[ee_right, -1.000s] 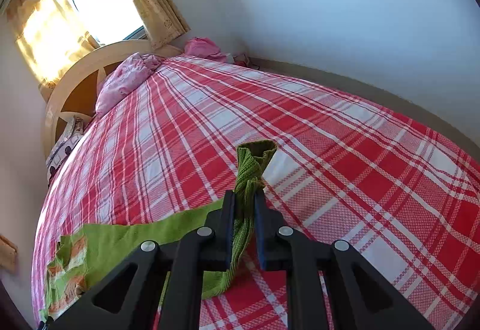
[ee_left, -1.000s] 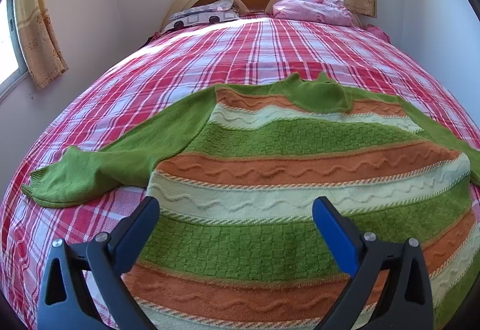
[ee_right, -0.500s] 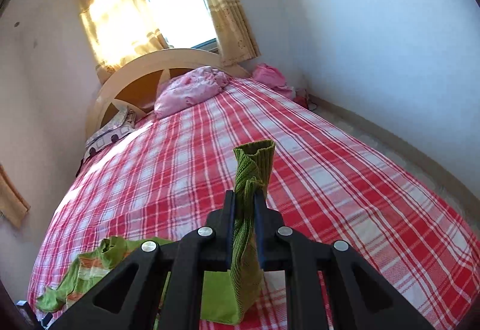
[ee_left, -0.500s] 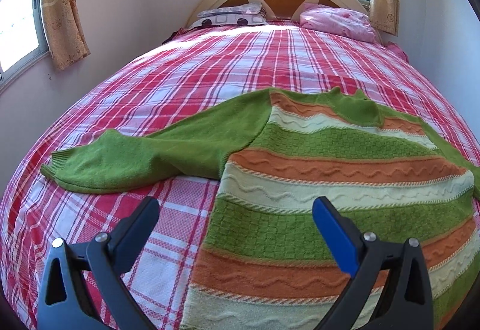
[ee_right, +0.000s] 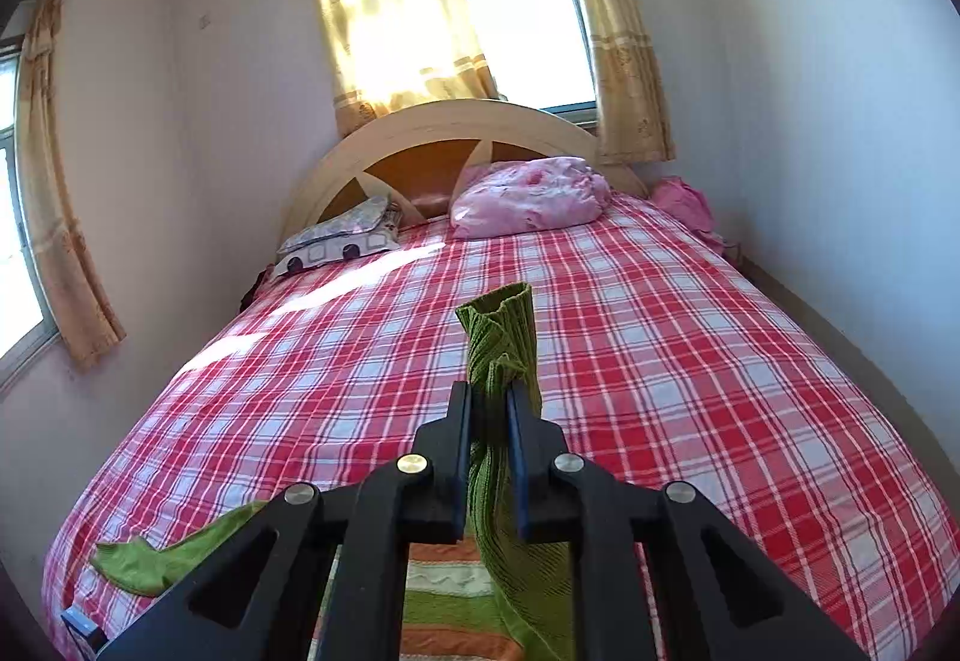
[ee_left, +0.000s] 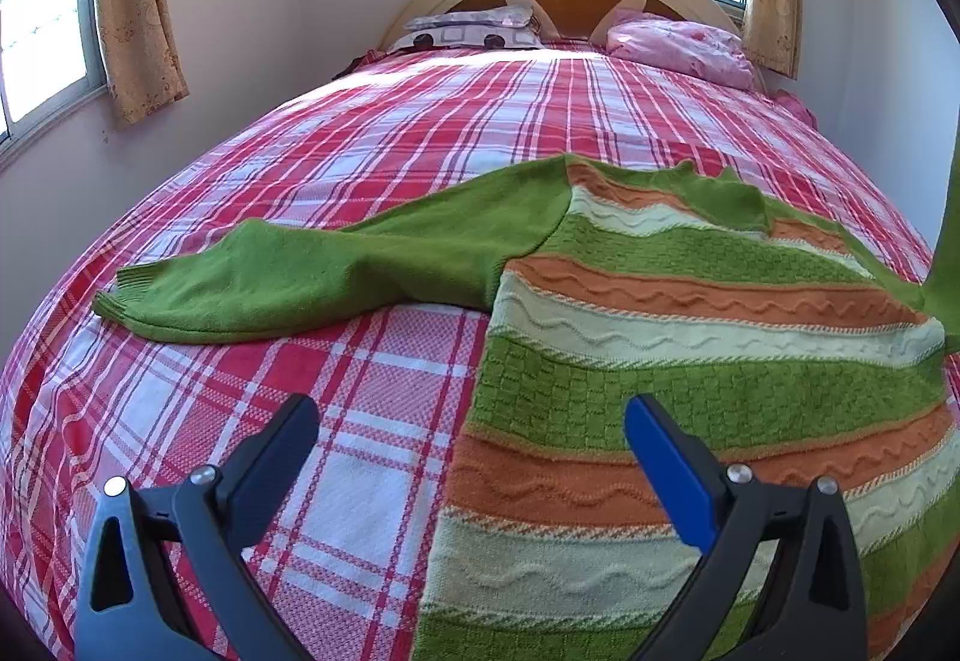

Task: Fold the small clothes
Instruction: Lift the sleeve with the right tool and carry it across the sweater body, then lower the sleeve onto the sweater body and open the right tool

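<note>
Plaid bed (ee_left: 420,132), left hand-held gripper (ee_left: 471,421) wide apart over sweater (ee_left: 690,361), right hand-held gripper (ee_right: 487,403) raised, clamping sleeve cuff (ee_right: 501,325)

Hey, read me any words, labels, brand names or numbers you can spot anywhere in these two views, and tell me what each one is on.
No readable text shows in either view.
Striped sweater: knit pattern only, no label visible.
Patterned pillow: printed shapes, no letters.
Plaid bedsheet, pink pillow, curtains: no writing.
Left tongs and right tongs: no brand mark visible.
</note>
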The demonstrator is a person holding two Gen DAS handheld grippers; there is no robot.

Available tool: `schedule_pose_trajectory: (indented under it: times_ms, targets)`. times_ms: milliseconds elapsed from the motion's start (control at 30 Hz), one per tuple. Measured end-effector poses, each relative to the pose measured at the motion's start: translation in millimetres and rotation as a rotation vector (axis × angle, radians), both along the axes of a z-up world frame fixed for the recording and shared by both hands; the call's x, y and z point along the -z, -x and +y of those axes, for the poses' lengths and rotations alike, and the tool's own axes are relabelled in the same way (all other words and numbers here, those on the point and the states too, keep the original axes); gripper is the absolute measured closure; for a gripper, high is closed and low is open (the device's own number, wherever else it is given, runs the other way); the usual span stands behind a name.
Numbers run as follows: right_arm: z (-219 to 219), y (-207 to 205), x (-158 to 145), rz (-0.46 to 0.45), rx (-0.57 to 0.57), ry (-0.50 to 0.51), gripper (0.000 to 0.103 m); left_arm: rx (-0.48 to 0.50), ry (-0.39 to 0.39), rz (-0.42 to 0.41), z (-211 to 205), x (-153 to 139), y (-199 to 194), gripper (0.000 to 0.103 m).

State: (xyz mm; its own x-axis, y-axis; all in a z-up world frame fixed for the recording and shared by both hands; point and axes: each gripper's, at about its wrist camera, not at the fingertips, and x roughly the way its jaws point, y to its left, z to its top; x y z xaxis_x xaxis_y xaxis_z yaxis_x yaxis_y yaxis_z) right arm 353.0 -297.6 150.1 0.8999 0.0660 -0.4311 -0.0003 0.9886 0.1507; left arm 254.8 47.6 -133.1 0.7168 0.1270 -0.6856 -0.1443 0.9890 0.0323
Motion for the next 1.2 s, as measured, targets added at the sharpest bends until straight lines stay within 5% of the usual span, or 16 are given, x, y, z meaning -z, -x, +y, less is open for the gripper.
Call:
schedule_pose_trajectory:
  times_ms: [400, 567, 900, 1100, 1133, 1200]
  targets:
    - [143.2, -25.3, 3.7, -0.032, -0.238, 0.132, 0.093, -0.017, 0.042, 0.004, 16.0, 6.6, 4.3, 0.0]
    - [196.6, -34.4, 54.7, 0.027, -0.337, 0.154, 0.093, -0.035, 0.061, 0.007, 22.8, 9.7, 4.5, 0.0]
    - [299.8, -34.9, 211.4, 0.23, -0.498, 0.194, 0.094, -0.065, 0.049, 0.006, 31.4, 10.3, 6.8, 0.0]
    - [325.3, -28.1, 262.9, 0.355, -0.609, 0.233, 0.097, -0.076, 0.026, 0.024, 34.2, 13.1, 5.6, 0.0]
    - [323.9, -24.6, 265.9, 0.366, -0.626, 0.249, 0.095, -0.074, 0.022, 0.026, 34.2, 12.9, 5.3, 0.0]
    - [312.0, -17.0, 266.1, 0.387, -0.644, 0.246, 0.074, -0.062, 0.007, 0.021, 33.3, 10.4, 4.5, 0.0]
